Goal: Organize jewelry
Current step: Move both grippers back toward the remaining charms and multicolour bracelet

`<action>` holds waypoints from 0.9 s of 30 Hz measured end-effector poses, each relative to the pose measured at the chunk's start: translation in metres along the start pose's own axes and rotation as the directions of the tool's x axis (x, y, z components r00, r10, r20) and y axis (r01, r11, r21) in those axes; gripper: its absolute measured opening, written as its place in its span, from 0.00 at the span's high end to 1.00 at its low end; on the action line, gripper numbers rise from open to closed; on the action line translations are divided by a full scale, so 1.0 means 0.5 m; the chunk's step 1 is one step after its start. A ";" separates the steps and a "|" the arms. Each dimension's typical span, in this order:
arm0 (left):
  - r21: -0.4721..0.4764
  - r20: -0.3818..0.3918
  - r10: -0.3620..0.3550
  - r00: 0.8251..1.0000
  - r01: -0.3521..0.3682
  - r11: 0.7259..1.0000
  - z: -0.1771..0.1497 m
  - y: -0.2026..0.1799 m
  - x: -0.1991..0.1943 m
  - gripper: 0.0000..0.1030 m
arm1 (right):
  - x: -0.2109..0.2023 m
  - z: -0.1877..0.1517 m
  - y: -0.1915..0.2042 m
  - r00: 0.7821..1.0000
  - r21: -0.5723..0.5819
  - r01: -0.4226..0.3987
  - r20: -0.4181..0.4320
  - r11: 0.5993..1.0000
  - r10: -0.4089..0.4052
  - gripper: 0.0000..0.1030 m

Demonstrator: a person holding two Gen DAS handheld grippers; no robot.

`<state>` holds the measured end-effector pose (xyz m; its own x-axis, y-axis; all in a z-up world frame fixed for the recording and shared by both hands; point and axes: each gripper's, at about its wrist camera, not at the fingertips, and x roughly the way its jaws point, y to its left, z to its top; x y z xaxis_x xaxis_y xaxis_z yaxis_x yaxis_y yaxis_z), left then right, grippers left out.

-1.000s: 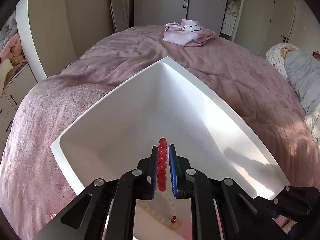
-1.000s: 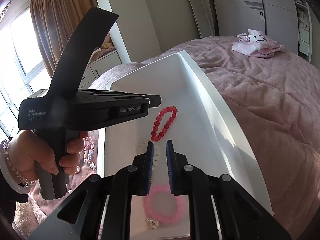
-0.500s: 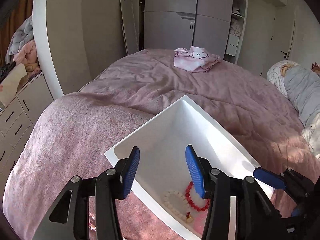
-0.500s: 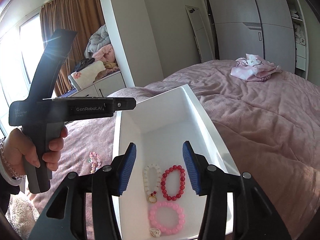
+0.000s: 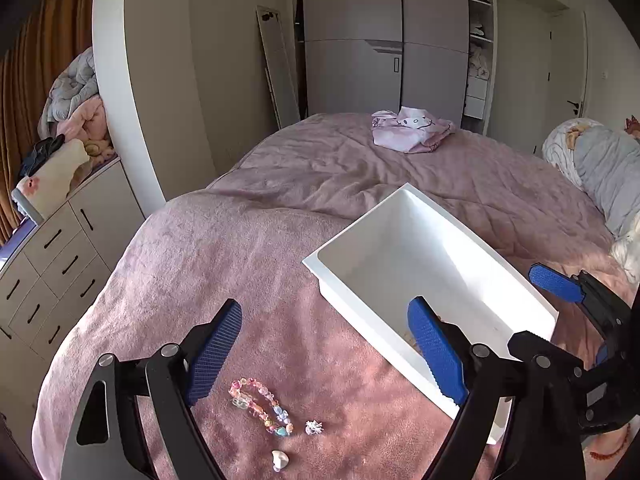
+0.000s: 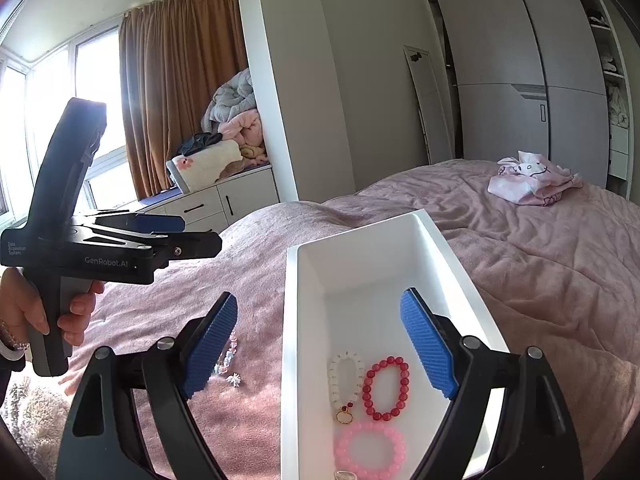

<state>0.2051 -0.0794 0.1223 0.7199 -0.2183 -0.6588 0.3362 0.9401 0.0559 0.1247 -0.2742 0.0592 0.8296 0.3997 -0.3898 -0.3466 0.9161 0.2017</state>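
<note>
A white tray [image 6: 372, 256] lies on the pink bed. In it are a red bead bracelet [image 6: 386, 388], a white bead bracelet [image 6: 346, 376] and a pink bead bracelet [image 6: 370, 450]. On the blanket left of the tray [image 5: 440, 240] lie a pastel bead bracelet [image 5: 260, 404], a small white charm [image 5: 314, 427] and a shell-like piece [image 5: 279, 459]. My left gripper [image 5: 328, 354] is open and empty, above the blanket and the tray's near left wall. My right gripper [image 6: 320, 344] is open and empty above the tray's near end. The left gripper's body [image 6: 80, 248] shows at left in the right wrist view.
A folded pink cloth [image 5: 412, 128] lies at the far end of the bed. A grey pillow [image 5: 600, 168] is at right. White drawers [image 5: 52, 264] stand left of the bed, wardrobes [image 5: 384, 40] behind it. A pale rug [image 6: 28, 420] lies at lower left.
Both grippers opened wide and drew back and up from the tray. The left one released the red bracelet, which now lies in the tray, and swung left over the blanket.
</note>
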 end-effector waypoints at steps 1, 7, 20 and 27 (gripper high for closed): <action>0.000 0.007 0.009 1.000 -0.009 1.000 -0.007 0.005 -0.009 0.14 | 0.001 -0.001 0.008 1.000 -0.008 -0.002 0.006 1.000 0.002 0.15; 0.006 0.067 0.090 0.994 -0.091 0.996 -0.054 0.045 -0.048 0.09 | 0.000 -0.012 0.070 0.999 -0.114 -0.007 0.048 0.993 0.013 0.05; -0.041 0.047 0.127 0.991 -0.125 0.991 -0.208 0.134 -0.030 0.06 | 0.035 -0.078 0.207 0.990 -0.302 -0.139 -0.018 0.943 0.140 0.05; -0.128 0.024 0.090 0.996 -0.087 0.988 -0.275 0.201 -0.006 0.06 | 0.090 -0.134 0.253 0.982 -0.349 -0.174 -0.125 0.921 0.138 0.05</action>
<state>0.1533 0.0516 0.0268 0.7617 -0.1385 -0.6330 0.1919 0.9813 0.0161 0.0890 -0.1382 0.0068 0.7123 0.5232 -0.4678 -0.6162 0.7854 -0.0597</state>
